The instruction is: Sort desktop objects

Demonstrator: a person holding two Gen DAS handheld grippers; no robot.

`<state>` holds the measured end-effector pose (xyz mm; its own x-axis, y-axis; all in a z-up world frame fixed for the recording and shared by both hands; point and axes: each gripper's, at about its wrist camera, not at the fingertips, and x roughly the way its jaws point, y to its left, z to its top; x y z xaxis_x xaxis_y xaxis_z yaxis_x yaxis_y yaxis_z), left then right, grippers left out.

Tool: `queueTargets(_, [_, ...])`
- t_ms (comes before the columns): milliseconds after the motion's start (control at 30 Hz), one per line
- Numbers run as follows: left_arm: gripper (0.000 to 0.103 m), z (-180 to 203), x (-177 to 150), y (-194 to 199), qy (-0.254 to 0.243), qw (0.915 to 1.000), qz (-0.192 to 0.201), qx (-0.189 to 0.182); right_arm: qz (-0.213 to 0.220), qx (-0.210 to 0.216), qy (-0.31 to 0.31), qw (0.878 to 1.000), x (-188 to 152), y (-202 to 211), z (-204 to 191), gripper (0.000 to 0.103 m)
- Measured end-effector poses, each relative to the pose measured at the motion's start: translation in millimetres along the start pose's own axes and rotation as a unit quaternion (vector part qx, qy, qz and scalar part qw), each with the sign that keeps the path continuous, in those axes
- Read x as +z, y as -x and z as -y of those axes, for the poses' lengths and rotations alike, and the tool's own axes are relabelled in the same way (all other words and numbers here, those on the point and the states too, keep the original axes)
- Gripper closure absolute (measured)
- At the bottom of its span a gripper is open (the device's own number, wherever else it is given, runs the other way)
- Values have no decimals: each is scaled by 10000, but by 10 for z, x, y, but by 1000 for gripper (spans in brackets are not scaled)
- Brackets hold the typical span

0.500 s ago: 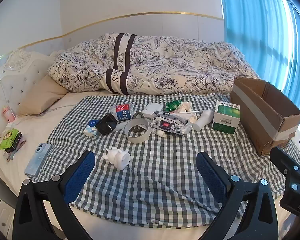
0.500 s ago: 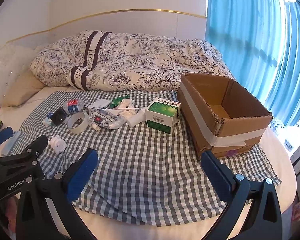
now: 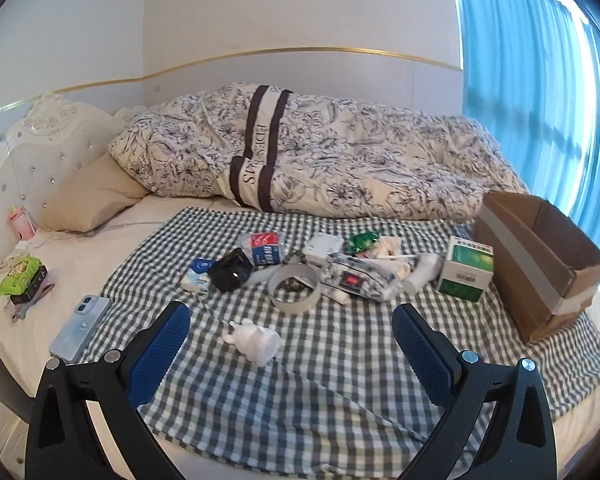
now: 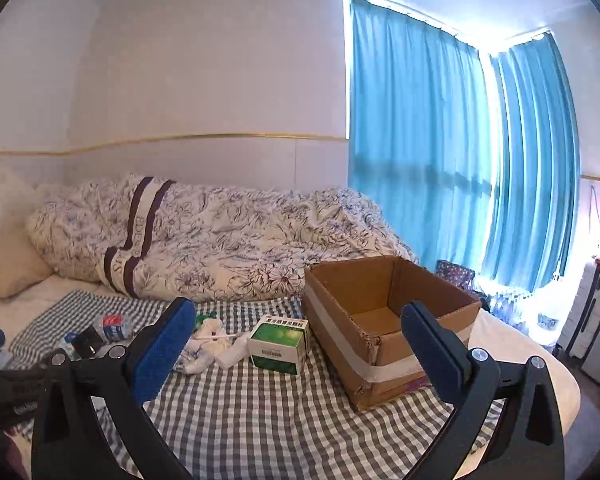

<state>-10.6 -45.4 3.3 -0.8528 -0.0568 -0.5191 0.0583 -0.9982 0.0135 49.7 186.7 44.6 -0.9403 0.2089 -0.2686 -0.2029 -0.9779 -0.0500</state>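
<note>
Both your grippers have tilted upward since half a second ago. From the left wrist, your left gripper [image 3: 290,330] hangs spread and empty above the white figurine [image 3: 256,340]; the clutter is unsorted. From the right wrist, your right gripper [image 4: 298,332] gapes empty, and the cardboard box [image 4: 384,320] shows nothing inside.

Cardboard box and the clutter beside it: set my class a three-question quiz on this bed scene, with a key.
1. True or false: the cardboard box already holds sorted items.
2. Which lies nearest the box: A) green carton B) tape roll C) phone?
3. What state are the left gripper and right gripper in?

Key: 1. False, the visible inside looks empty. 2. A. 3. Both open, holding nothing.
</note>
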Motion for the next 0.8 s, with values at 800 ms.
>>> queueTargets(800, [0, -269, -515, -1547, 35, 9916, -1277, 181, -1855, 794, 712, 9768, -649, -1445, -392, 20])
